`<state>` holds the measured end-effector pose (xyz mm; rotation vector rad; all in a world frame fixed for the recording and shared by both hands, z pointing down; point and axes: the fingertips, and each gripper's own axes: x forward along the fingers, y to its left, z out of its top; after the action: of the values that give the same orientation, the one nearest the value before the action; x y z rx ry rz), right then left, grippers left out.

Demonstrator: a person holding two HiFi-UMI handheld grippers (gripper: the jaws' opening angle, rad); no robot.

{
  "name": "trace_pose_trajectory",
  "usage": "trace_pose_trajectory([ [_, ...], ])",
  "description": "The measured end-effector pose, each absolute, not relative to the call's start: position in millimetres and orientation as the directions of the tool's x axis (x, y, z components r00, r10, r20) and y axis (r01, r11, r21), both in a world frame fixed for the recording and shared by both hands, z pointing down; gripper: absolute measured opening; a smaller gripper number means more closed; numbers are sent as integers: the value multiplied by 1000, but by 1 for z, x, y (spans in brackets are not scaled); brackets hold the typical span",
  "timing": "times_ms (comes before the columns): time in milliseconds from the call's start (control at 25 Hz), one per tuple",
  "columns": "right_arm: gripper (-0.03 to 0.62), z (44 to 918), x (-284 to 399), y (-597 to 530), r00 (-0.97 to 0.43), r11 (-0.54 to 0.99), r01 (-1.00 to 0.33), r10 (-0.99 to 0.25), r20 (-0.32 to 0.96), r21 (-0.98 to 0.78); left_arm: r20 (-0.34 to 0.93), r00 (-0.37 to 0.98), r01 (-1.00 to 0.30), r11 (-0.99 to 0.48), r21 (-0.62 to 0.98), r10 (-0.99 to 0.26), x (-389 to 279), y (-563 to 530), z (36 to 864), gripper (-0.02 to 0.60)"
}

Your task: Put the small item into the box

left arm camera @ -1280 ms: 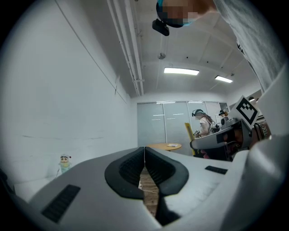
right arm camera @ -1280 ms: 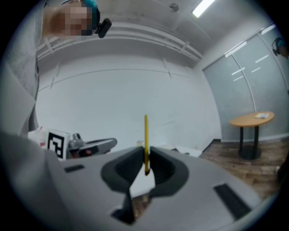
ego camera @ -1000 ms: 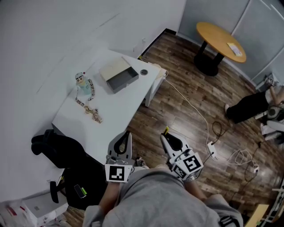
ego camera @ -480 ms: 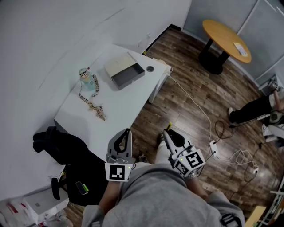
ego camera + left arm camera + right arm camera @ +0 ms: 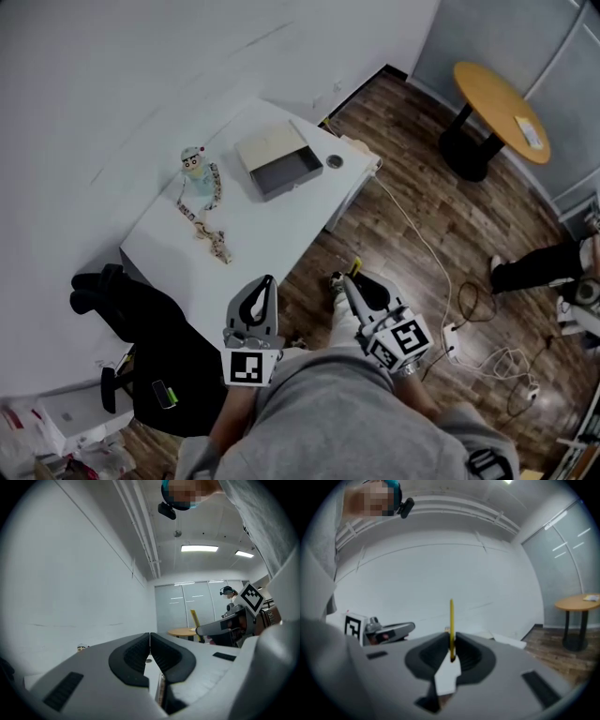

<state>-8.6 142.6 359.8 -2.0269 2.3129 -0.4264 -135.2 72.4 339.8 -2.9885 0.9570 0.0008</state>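
On the white table lies an open grey and beige box, its tray slid out. A small round item rests beside it near the table's corner. Both grippers hang off the table, close to my body above the wood floor. My left gripper is shut, pads touching, with nothing between them. My right gripper is shut on a thin yellow stick, which stands up between the pads. Its yellow tip shows in the head view.
A small figurine and a beaded chain lie on the table's left part. A black chair with dark cloth stands by the table's near edge. Cables and a power strip cross the floor. A round wooden table stands far right.
The head view has shifted: table, box and round table now sit further right and a little lower in the frame. Both grippers keep their pose and stay shut.
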Motion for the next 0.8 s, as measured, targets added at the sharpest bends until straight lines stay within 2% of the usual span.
trace_pose_trajectory([
  [800, 67, 364, 100, 14, -349, 298, -918, -921, 175, -262, 40, 689, -724, -690, -6, -723, -36, -25, 339, 35],
])
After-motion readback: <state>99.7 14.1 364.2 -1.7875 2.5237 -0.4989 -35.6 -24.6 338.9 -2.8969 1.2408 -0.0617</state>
